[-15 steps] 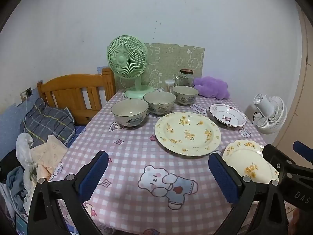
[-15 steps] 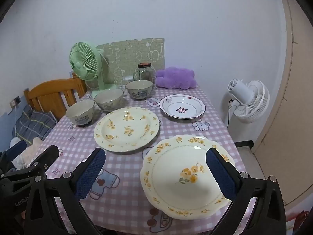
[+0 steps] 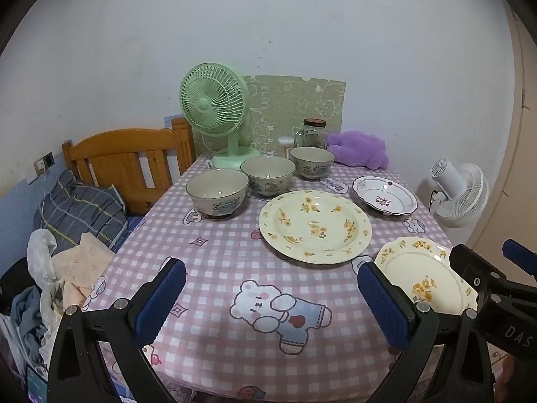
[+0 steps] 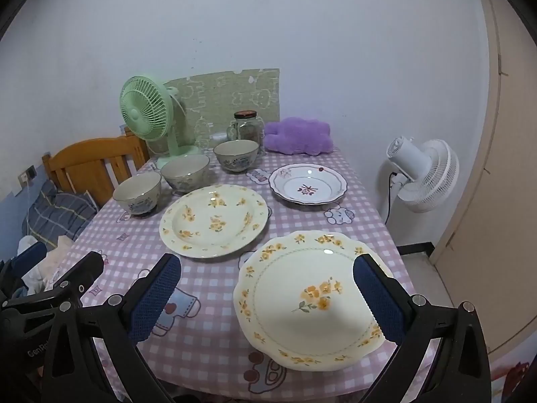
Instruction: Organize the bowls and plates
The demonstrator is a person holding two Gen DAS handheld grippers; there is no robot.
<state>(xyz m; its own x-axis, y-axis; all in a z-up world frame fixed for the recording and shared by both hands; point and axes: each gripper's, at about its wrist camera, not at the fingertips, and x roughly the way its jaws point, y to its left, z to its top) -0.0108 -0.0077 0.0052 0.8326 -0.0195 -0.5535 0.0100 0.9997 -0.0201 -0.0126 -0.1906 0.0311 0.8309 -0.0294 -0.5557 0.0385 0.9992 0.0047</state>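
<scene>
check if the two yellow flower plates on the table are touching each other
Apart. In the right wrist view a strip of checked tablecloth shows between the round yellow-flower plate and the scalloped yellow-flower plate.

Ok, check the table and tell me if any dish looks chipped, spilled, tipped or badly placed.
One thing: the scalloped yellow-flowered plate sits at the near corner with its rim over the edge of the table, so it could be knocked off. The three bowls and other plates stand upright, empty and undamaged, as far as shows.
</scene>
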